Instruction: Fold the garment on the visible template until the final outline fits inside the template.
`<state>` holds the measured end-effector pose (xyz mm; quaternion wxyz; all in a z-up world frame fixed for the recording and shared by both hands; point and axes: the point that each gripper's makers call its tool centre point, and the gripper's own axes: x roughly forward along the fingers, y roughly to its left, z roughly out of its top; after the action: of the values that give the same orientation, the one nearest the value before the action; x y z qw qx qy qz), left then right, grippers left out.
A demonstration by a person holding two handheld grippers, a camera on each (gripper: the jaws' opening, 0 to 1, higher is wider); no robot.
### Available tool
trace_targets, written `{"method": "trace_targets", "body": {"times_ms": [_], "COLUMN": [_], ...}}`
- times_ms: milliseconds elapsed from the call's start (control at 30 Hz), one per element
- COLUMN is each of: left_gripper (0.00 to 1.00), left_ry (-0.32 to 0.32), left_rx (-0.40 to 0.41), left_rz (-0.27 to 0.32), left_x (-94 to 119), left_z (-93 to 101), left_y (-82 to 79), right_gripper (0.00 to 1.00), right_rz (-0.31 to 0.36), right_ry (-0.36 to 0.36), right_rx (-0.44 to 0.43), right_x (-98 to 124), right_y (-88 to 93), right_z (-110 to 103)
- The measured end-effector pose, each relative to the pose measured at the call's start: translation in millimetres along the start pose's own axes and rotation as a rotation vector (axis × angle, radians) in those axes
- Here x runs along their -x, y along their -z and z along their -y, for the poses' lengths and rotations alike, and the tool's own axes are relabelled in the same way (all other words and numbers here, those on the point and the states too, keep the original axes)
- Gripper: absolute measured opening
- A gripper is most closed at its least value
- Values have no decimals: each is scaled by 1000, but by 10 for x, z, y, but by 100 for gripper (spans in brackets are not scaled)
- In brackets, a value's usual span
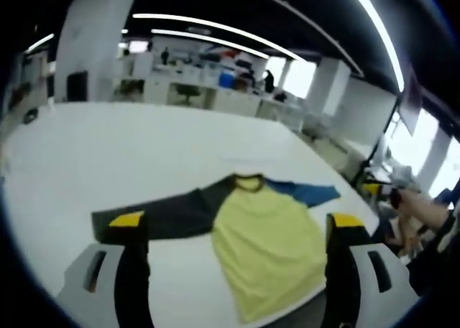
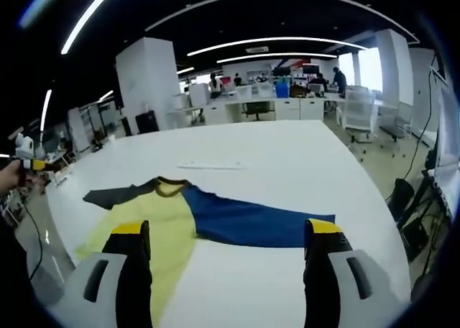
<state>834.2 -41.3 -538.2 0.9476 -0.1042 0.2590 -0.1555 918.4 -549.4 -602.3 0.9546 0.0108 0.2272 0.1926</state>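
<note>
A shirt with a yellow body, a dark grey sleeve and a blue sleeve lies flat on the white table, both sleeves spread out. My left gripper hovers open above the shirt's hem side, its jaws wide apart with nothing between them. In the right gripper view the shirt is seen from the blue sleeve side. My right gripper is open over that sleeve and holds nothing. A faint flat white strip lies on the table just beyond the collar.
The big white table runs far behind the shirt. Its near edge is close to the hem. A hand shows off the table's right side. Desks, an office chair, a white pillar and distant people fill the background.
</note>
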Motion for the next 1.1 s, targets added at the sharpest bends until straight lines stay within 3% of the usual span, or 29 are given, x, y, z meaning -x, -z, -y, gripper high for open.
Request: {"method": "trace_targets", "body": {"times_ms": [400, 700, 800, 900, 1000, 1100], "left_gripper": [97, 96, 94, 94, 94, 93], "left_ry": [-23, -31, -34, -45, -53, -57], "left_rx": [9, 14, 12, 14, 25, 20], "left_rz": [-49, -73, -92, -101, -116, -133], "left_x": [-226, -446, -496, -515, -531, -550], "left_z": [11, 30, 28, 7, -16, -19], "left_y": [94, 130, 158, 195, 245, 280], "right_gripper": [73, 57, 53, 51, 43, 43], "right_rz": [-85, -149, -205, -216, -234, -254], "right_ry": [68, 125, 159, 169, 184, 195], "right_rx": [-32, -30, -40, -47, -44, -53], "right_x": [-401, -702, -794, -883, -955, -1020], "right_y": [285, 460, 568, 621, 684, 737], "right_z": [646, 1196, 1406, 1537, 1655, 1758]}}
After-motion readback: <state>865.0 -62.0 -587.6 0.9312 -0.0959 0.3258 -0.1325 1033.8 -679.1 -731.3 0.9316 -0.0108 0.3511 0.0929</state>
